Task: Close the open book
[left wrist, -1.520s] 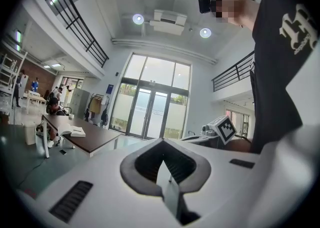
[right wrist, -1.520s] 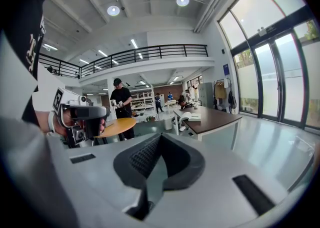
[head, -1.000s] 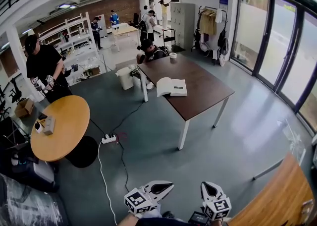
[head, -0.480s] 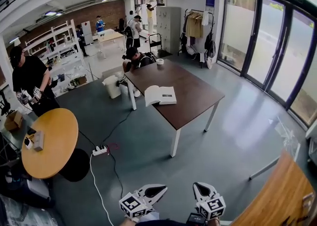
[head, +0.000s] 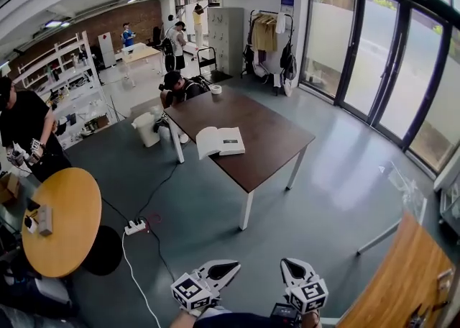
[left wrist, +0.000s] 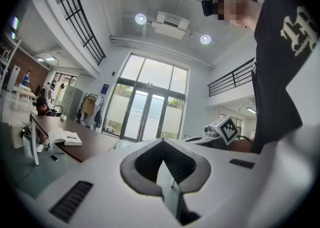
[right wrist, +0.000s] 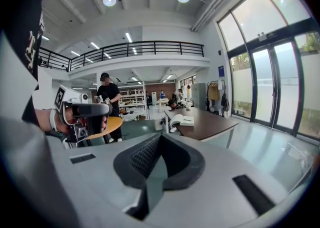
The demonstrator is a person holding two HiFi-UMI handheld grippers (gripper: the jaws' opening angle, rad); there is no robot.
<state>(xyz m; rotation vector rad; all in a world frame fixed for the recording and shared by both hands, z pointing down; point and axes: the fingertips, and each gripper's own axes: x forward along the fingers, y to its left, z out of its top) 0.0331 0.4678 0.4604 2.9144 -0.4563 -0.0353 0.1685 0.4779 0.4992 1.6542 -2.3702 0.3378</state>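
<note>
A white-paged book with a pale cover lies open and flat, pages up, near one long edge of the dark brown table. It is well apart from the left tool and the right tool, far ahead of both and slightly to their left.

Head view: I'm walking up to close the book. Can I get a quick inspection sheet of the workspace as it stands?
Surface: dark brown table, mostly bare.
Job's things: book lies open near the table's left edge, far from both grippers.
Clutter: roll of tape at the table's far end.
Grippers: left gripper and right gripper both shut and empty, at the bottom of the view.
Cables: white power strip on the floor, with cables running from it across the floor.
Surroundings: round yellow table at left; seated person at the brown table's far end; standing person at left; glass doors at right.
</note>
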